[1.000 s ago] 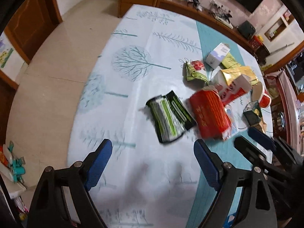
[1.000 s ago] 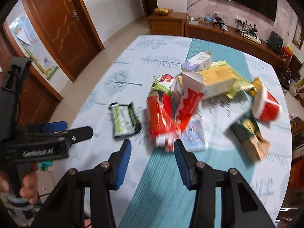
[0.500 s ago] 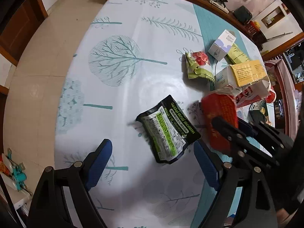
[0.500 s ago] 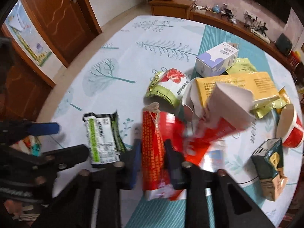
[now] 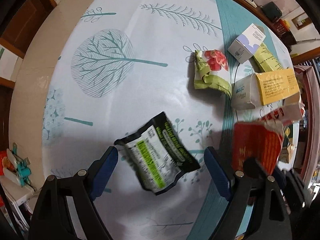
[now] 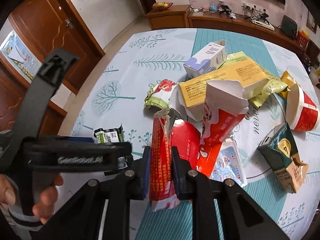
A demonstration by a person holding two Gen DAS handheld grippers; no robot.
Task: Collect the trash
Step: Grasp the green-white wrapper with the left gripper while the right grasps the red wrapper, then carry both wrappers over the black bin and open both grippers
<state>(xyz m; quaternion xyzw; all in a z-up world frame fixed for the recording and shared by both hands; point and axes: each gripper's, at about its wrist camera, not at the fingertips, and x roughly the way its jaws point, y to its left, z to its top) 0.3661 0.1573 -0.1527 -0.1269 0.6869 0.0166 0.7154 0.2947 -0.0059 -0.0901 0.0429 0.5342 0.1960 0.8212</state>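
Note:
My right gripper [image 6: 160, 170] is shut on a red wrapper [image 6: 161, 156], pinching its edge and holding it upright; the wrapper also shows in the left wrist view [image 5: 256, 150]. My left gripper [image 5: 160, 172] is open, its blue pads either side of a black-and-green snack packet [image 5: 158, 160] lying flat on the tablecloth; the packet peeks out in the right wrist view [image 6: 109, 135]. More trash lies behind: a green-and-red pouch [image 5: 212, 70], a yellow box [image 6: 224, 82], a red-and-white carton [image 6: 218, 118].
A white-and-purple box [image 6: 206, 60], a red paper cup [image 6: 302, 110], a dark green carton [image 6: 284, 154] and yellow-green bags [image 6: 266, 92] crowd the table's right half. The left table edge [image 5: 50, 92] drops to the floor. A wooden sideboard [image 6: 230, 20] stands behind.
My right gripper closed on the red wrapper and lifted it upright. My left gripper moved forward until its open pads flank the black-and-green packet.

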